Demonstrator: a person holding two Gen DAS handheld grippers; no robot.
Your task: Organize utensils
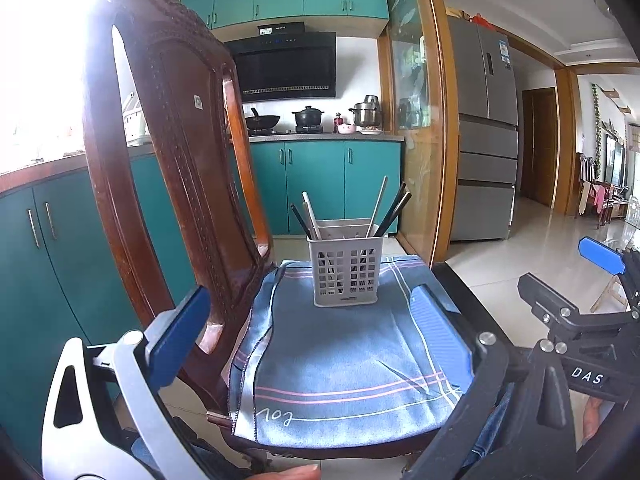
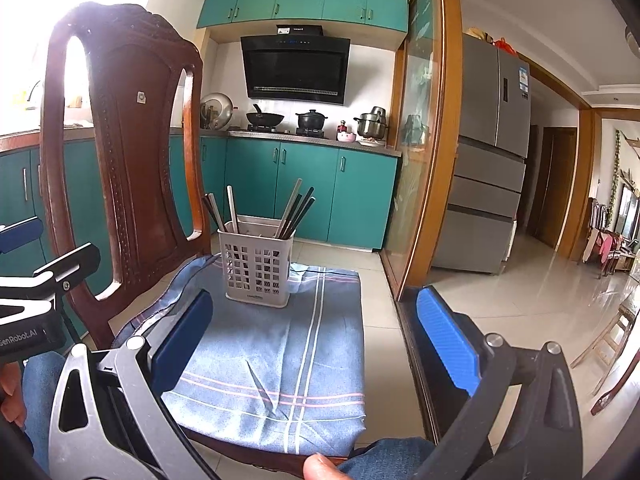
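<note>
Both grippers hover low in front of a wooden chair (image 1: 172, 152), aimed along its seat toward the kitchen. The left gripper (image 1: 312, 328) has its two blue pads spread wide with nothing between them; one pad sits by the chair back's lower rail, the other over the right edge of the seat. The right gripper (image 2: 316, 340) is also spread wide and empty, its left pad over the seat's near left part and its right pad out past the right edge, above the floor tiles. In the left wrist view the right tool's black body shows at the right edge with white letters "DAS" on it. In the right wrist view the left tool shows at the left edge with "GenRobot.AI" partly readable.

A blue cloth (image 1: 340, 356) with pink and white stripes covers the seat and hangs over its front edge; stitched script near the front left corner cannot be read. On the cloth, toward the far edge of the seat, stands one grey lattice-walled utensil holder (image 1: 347, 270), upright, with a small label on its base that is too small to read. Chopsticks (image 2: 296, 210) lean out of it in two groups: about three on the left side and about four on the right, a mix of pale and dark ones; the exact count is hard to tell where they overlap.
</note>
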